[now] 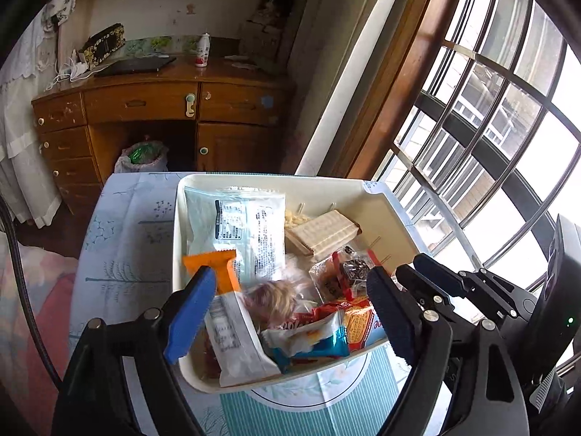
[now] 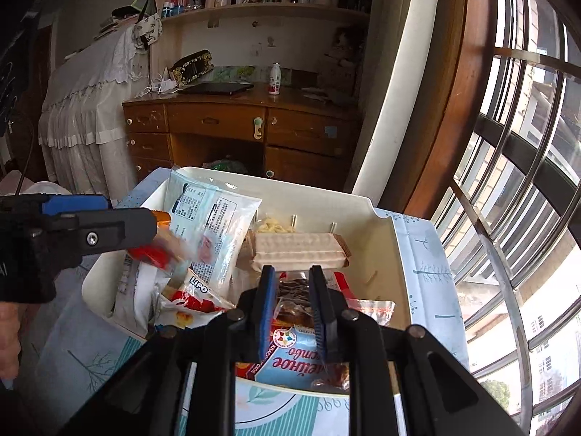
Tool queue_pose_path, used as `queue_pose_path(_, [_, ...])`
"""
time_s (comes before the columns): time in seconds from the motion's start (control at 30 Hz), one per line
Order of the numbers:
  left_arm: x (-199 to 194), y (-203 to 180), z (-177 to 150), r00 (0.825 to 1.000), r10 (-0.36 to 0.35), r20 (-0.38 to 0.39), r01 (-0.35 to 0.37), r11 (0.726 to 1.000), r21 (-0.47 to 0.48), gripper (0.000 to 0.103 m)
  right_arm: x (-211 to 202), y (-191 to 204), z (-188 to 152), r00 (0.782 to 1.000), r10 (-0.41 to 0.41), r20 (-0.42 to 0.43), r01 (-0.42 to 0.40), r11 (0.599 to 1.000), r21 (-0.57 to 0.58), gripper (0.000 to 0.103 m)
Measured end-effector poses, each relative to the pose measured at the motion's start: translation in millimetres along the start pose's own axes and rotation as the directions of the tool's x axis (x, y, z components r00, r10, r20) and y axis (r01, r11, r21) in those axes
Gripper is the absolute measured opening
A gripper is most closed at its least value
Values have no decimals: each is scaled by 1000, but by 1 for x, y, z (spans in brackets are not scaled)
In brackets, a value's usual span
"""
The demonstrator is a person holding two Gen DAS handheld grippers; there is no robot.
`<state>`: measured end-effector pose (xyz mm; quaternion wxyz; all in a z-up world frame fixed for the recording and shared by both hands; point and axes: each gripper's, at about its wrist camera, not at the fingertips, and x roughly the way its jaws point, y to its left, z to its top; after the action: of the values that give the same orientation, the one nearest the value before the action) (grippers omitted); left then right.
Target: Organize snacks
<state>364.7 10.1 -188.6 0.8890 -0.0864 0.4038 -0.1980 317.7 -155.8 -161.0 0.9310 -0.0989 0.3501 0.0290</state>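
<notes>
A cream bin was seen on a table covered with a pale blue printed cloth, beside a barred window. The bin was filled with snacks. A large pale blue packet lay against its far left wall, and a beige wafer pack lay across the far middle. An orange wrapper stood at the left side, and a white pouch leaned in the near left corner. A blue-and-white candy wrapper and a red biscuit pack lay along the near wall.

The left gripper was held wide open over the near part of the bin, and nothing was gripped between its blue pads. A blurred pale packet was seen between the jaws, loose of both.

The right gripper was held nearly closed over the near right of the bin. A clear packet of dark chocolate snack was seen between its pads; whether it was actually pinched could not be told.

A wooden desk with a white bottle stood behind the table.
</notes>
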Motion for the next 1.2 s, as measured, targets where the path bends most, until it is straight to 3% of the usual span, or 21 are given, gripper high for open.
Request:
queue_pose_path(0.2, [-29, 5, -12, 999, 17, 29, -17, 1000, 3, 85, -16, 9, 3, 1000, -7, 9, 8, 1000, -13, 21])
queue_pose_path(0.27, [-38, 7, -21, 999, 29, 32, -29, 1000, -8, 85, -21, 11, 0, 1000, -1, 10, 1, 1000, -12, 26])
queue_pose_path(0.4, [-52, 5, -43, 997, 78, 9, -78, 996, -39, 85, -30, 13, -11, 998, 64, 6, -64, 998, 12, 33])
queue_pose_path(0.53, [-61, -3, -74, 994, 104, -28, -105, 992, -65, 85, -39, 17, -32, 995, 100, -15, -100, 995, 12, 34])
queue_pose_path(0.77, [-89, -33, -119, 981, 159, -108, -163, 986, -31, 85, -72, 10, -85, 990, 118, -80, -115, 992, 46, 35])
queue_pose_path(1.0, [-145, -76, -119, 978, 150, -144, -152, 988, -7, 85, -135, -6, -104, 981, 118, -156, -110, 992, 55, 35])
queue_pose_path(1.13, [-177, -101, -104, 980, 148, -135, -146, 989, 26, 85, -178, -22, -98, 978, 147, -145, -129, 984, 126, 52])
queue_pose_path(1.2, [-197, -113, -96, 982, 155, -104, -152, 988, 37, 85, -198, -32, -91, 975, 183, -128, -160, 972, 170, 52])
